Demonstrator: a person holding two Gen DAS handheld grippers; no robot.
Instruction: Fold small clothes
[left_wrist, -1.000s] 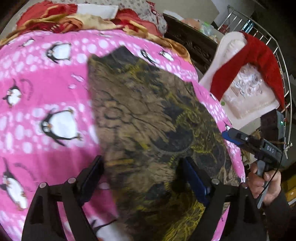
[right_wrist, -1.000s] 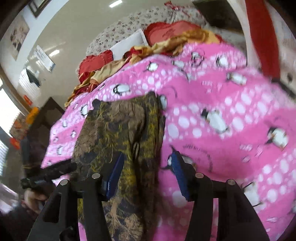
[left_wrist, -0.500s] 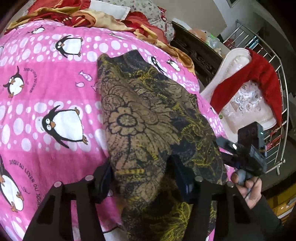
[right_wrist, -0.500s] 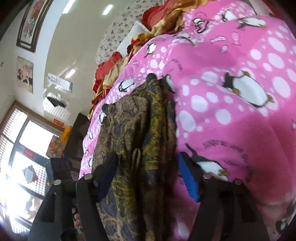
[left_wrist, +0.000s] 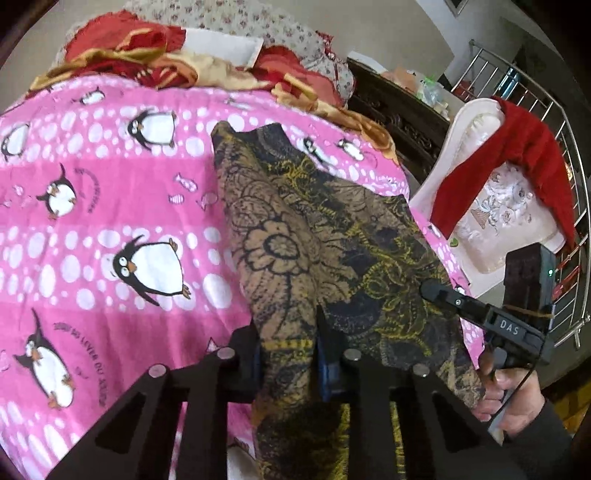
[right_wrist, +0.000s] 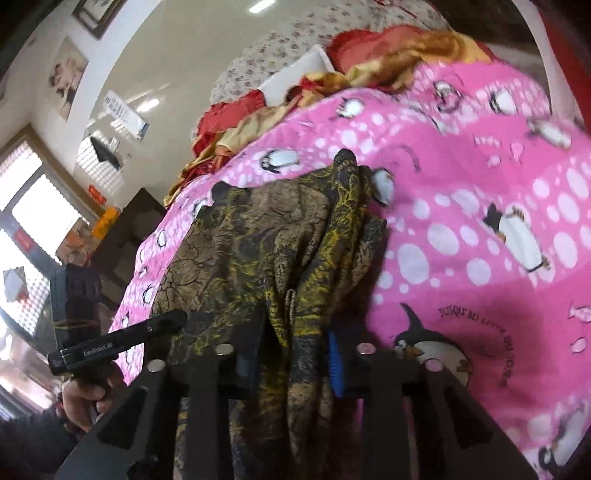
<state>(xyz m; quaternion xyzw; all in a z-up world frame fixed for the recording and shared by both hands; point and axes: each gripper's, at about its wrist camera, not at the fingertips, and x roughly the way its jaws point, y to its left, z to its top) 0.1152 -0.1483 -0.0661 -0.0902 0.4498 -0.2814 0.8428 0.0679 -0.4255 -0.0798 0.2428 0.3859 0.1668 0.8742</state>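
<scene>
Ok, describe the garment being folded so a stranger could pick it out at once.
Find the pink penguin blanket covering the bed. On it lies a dark garment, near the edge. Unlike the red-and-gold bedding heaped behind, it is brown-black with yellow floral print.

A pink penguin blanket covers the bed. Red and gold bedding is heaped at its far end against a floral pillow. Beside the bed, a red cloth drapes a white chair.

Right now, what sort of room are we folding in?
Most likely a bedroom at home: the patterned garment lies on a pink penguin blanket, bedding is heaped behind it, and framed pictures hang on the wall.
</scene>
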